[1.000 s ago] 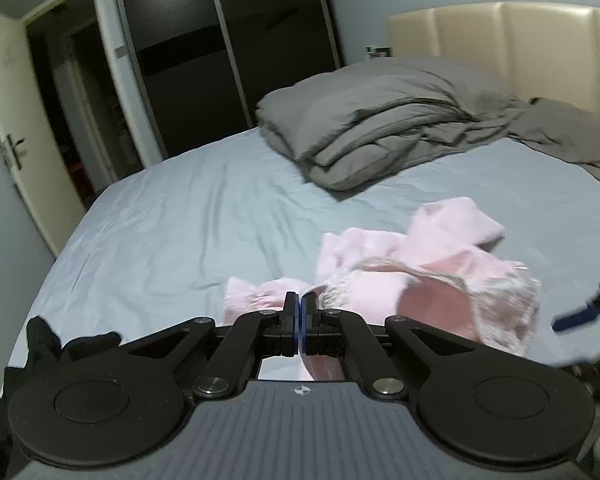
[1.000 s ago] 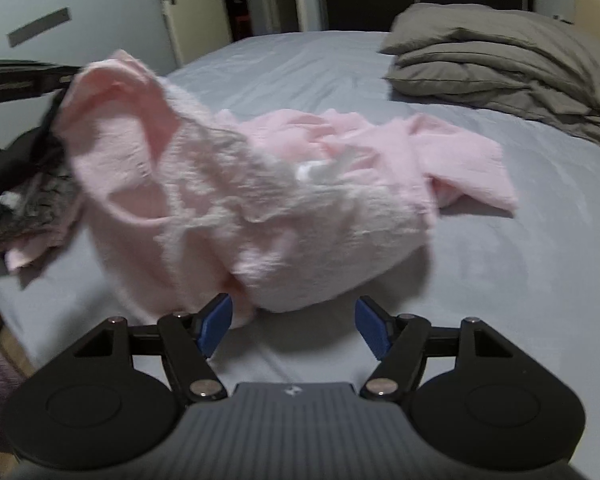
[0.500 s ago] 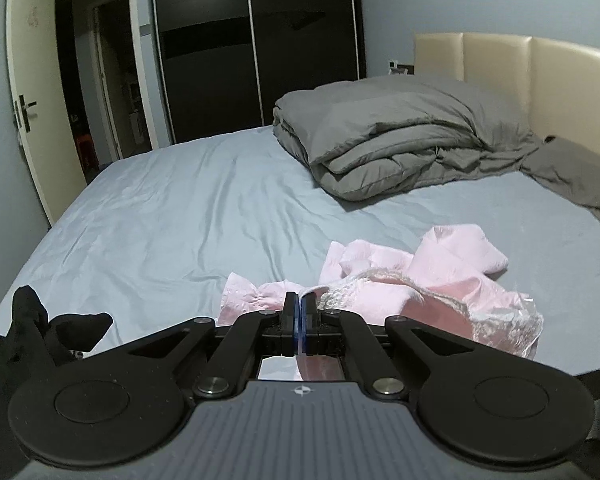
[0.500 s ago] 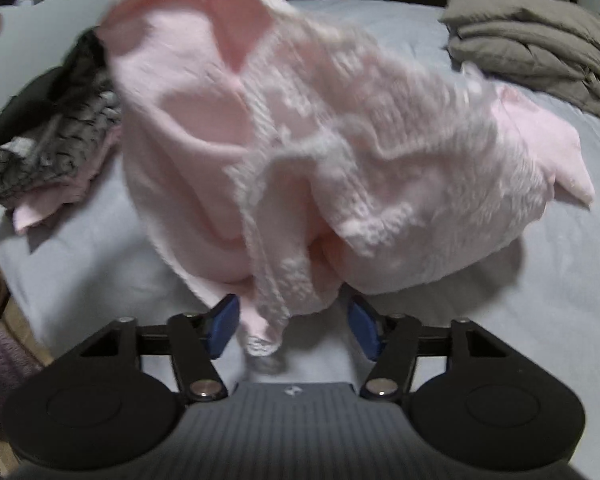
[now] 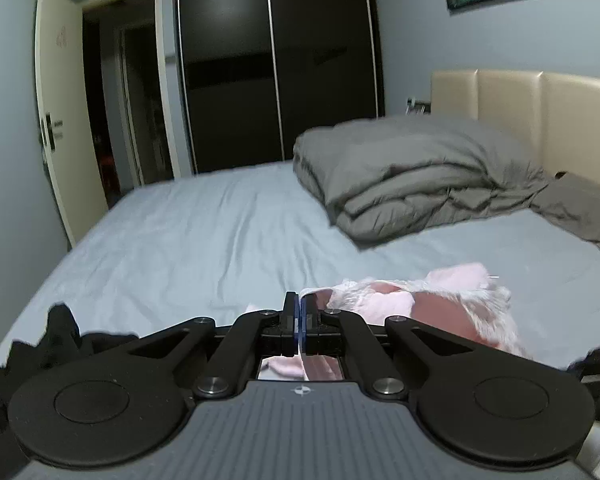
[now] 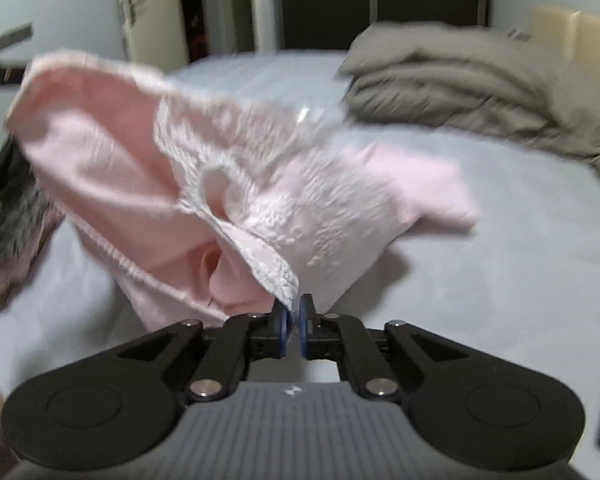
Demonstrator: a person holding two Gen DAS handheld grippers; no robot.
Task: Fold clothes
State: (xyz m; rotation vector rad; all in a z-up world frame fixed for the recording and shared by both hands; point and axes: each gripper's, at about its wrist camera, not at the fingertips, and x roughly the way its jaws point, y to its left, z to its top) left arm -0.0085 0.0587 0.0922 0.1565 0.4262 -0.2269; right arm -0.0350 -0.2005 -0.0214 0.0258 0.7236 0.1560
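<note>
Right tool [image 6: 294, 322] pinches blurred pink garment [image 6: 148, 168] (left grip hidden).

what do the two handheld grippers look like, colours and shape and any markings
Both look the same. The left gripper and right gripper each have a grey ribbed body with a small round logo, two large black discs at the sides, and black linkage arms joined by silver pivot bolts. The narrow black fingers carry blue pads. No cables, sleeves or hands show.

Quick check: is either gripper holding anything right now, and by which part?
Both hold the pink garment. The right gripper is shut on its white lace-trimmed edge; the left gripper is shut on another edge, mostly hidden behind its fingers.
</note>
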